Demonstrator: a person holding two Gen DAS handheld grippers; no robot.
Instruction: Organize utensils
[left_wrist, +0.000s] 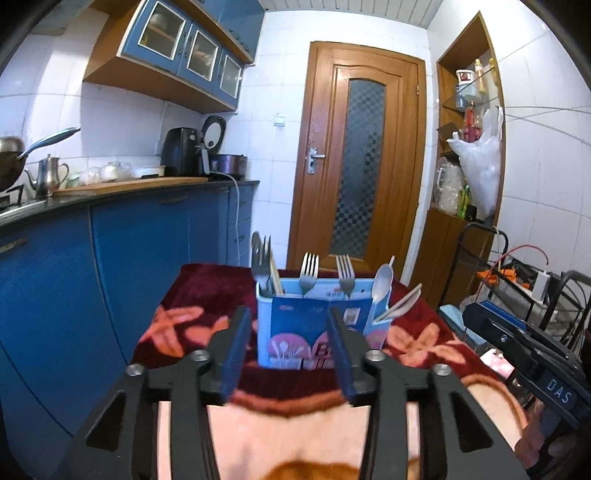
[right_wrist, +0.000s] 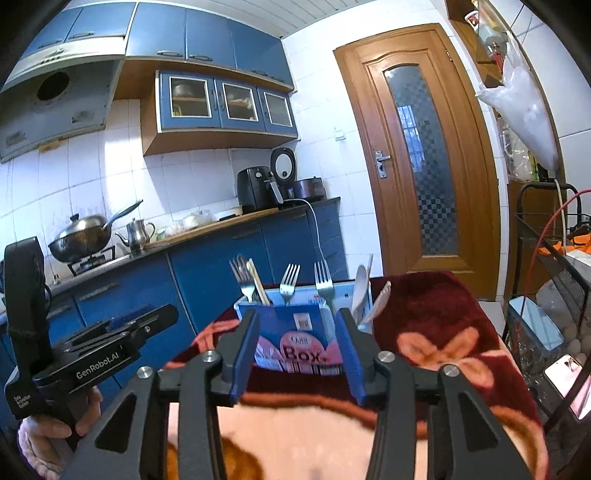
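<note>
A blue cardboard organizer box (left_wrist: 295, 325) (right_wrist: 295, 332) with pink print stands on a table under a dark red flowered blanket (left_wrist: 192, 295) (right_wrist: 436, 317). Metal forks (left_wrist: 308, 275) (right_wrist: 289, 282) stand upright in its compartments, with wooden chopsticks (left_wrist: 276, 277) (right_wrist: 258, 282) at the left and white plastic spoons (left_wrist: 382, 284) (right_wrist: 360, 288) at the right. My left gripper (left_wrist: 290, 317) is open and empty, held just in front of the box. My right gripper (right_wrist: 297, 319) is open and empty too, also in front of the box.
Blue kitchen cabinets (left_wrist: 110, 258) with a dark counter run along the left, holding a kettle (left_wrist: 48, 175), an air fryer (left_wrist: 181, 151) and a wok (right_wrist: 79, 236). A wooden door (left_wrist: 354, 155) is behind the table. A wire rack with cables (left_wrist: 517, 273) stands at the right.
</note>
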